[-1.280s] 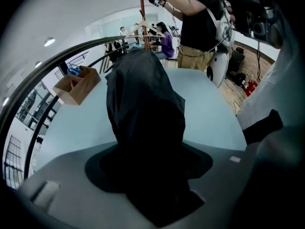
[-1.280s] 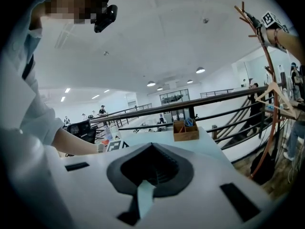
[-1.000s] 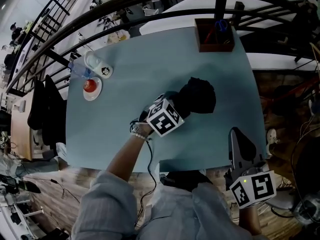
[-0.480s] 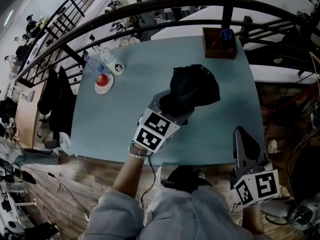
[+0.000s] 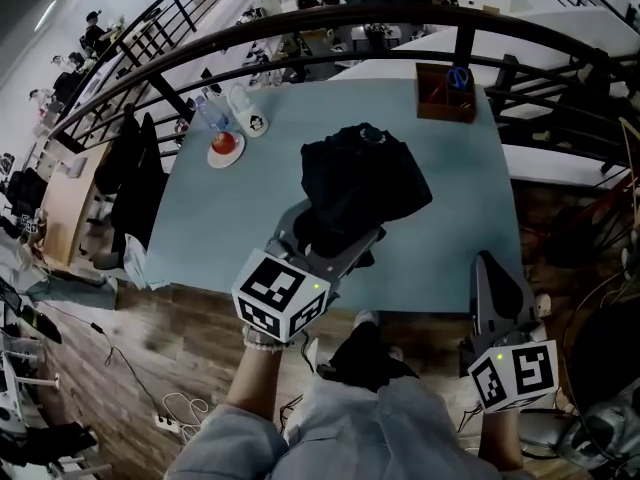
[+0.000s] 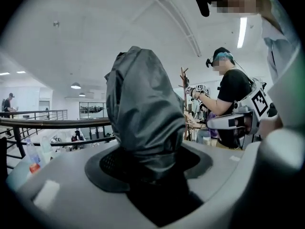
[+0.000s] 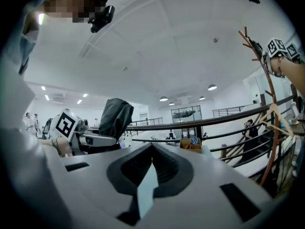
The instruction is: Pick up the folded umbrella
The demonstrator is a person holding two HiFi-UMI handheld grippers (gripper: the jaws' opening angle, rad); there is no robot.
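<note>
The folded umbrella (image 5: 360,183) is a black, crumpled bundle held up above the pale blue table (image 5: 240,228). My left gripper (image 5: 335,233) is shut on its lower end, and the umbrella stands upright out of the jaws. In the left gripper view the umbrella (image 6: 143,123) fills the middle, clamped between the jaws of the left gripper (image 6: 147,171). My right gripper (image 5: 495,268) hovers off the table's front right edge with its jaws together and nothing in them. The right gripper view shows the right gripper (image 7: 152,149) and, at left, the raised umbrella (image 7: 116,118).
A wooden box (image 5: 446,93) with scissors stands at the far right corner. A mug (image 5: 245,118), a bottle (image 5: 212,116) and a small plate with a red thing (image 5: 226,146) sit at the far left. A dark railing (image 5: 330,28) curves behind the table. Coats (image 5: 135,183) hang at left.
My left gripper has lifted the umbrella off the table and drawn it up and toward me. The right gripper has stayed beside the front right edge.
</note>
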